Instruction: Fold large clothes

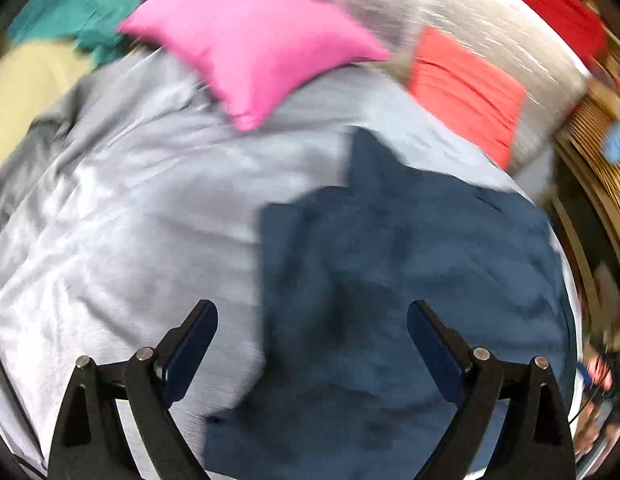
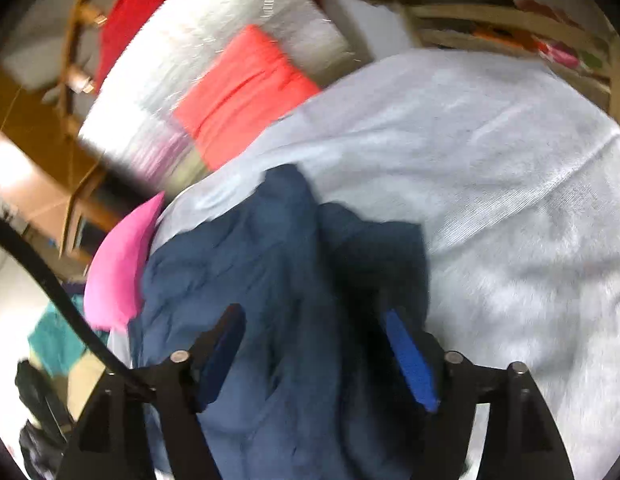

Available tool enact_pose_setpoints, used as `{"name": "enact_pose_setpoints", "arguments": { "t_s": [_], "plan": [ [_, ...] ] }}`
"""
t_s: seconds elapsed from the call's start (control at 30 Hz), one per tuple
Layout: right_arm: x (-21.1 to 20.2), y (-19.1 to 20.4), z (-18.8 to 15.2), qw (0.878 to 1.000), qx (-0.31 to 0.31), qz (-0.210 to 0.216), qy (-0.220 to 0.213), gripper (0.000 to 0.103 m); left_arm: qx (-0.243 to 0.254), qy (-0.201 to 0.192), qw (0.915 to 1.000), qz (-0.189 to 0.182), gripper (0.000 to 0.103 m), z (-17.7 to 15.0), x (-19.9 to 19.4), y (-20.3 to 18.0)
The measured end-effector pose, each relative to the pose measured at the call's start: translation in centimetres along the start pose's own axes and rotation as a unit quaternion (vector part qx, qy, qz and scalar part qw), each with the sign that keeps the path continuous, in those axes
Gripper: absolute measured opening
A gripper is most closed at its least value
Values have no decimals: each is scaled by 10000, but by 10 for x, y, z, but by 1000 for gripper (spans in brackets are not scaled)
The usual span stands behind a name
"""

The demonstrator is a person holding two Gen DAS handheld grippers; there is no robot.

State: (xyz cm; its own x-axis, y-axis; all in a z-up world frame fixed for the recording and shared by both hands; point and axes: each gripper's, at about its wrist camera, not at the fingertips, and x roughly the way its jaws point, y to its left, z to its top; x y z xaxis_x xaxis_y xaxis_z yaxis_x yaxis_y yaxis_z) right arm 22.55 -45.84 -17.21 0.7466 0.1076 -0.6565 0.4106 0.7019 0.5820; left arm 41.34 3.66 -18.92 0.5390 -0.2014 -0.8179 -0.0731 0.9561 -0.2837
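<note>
Garment: a dark blue garment (image 1: 409, 272) lies rumpled on a pale grey bed sheet (image 1: 122, 216), partly bunched, not yet folded flat
Left claw (image 1: 311, 344): spread wide, hovering above the blue cloth near its left edge; nothing between its pads
Right claw (image 2: 313, 354): spread, over the creased middle of the garment (image 2: 270, 280); no cloth seems pinched, though blur makes contact hard to judge
Surroundings: a pink pillow (image 1: 254, 44) sits beyond the garment, a coral folded cloth (image 1: 465, 92) on a white blanket (image 1: 449, 4) further off
Step in hand: likely choosing grasp points to spread or fold the garment
How to do it well: take two corners or one hem well apart, one claw each; pinch only a single layer; lift enough to free wrinkles; pull taut and lay flat before folding; keep clear of the pillow
Risk: grabbing the sheet along with the cloth
</note>
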Motion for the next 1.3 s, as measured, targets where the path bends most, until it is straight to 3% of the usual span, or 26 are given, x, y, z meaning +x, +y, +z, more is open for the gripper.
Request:
{"name": "enact_pose_setpoints", "arguments": {
  "t_s": [0.13,0.2,0.33,0.43,0.5,0.53,0.6,0.67,0.77,0.9,0.97,1.03,1.1,1.17,1.3],
  "plan": [
    [26,-24,16,9985,446,-248,213,82,-732,204,9971,-82,96,10,15,40],
    [39,-32,19,9973,550,-304,369,84,-1000,514,9931,-341,96,10,29,51],
    [64,-38,23,9942,770,-29,748,90,-1220,978,9828,-983,96,7,49,55],
    [71,-33,22,9952,633,97,738,93,-1270,1384,9748,-1206,96,1,63,52],
    [73,-26,19,9963,464,117,720,85,-1208,1222,9772,-1250,96,1,60,49],
    [73,-22,17,9967,359,89,717,74,-1176,1218,9752,-1423,96,1,60,47],
    [80,-17,19,9966,314,164,738,58,-1204,1252,9649,-1971,96,-3,59,41],
    [75,-13,17,9968,345,245,680,46,-1182,1186,9609,-2204,96,-6,56,31],
    [57,7,14,9991,-41,141,403,40,-805,900,9694,-2139,92,-6,40,9],
    [44,18,13,9991,-249,316,91,39,-717,668,9721,-2130,90,-4,31,2],
    [57,7,12,9995,-83,85,284,40,-664,845,9800,-1674,90,-6,43,2],
    [68,-5,10,9985,187,49,504,48,-628,1188,9828,-1263,90,-11,60,3],
    [62,-9,13,9973,403,125,605,55,-808,1217,9801,-1342,90,-10,56,7],
    [49,-10,14,9972,394,239,593,74,-817,1191,9791,-1434,90,-10,41,10],
    [23,-21,11,9985,186,126,494,79,-708,1008,9818,-1444,90,-16,8,16]
  ]
}}
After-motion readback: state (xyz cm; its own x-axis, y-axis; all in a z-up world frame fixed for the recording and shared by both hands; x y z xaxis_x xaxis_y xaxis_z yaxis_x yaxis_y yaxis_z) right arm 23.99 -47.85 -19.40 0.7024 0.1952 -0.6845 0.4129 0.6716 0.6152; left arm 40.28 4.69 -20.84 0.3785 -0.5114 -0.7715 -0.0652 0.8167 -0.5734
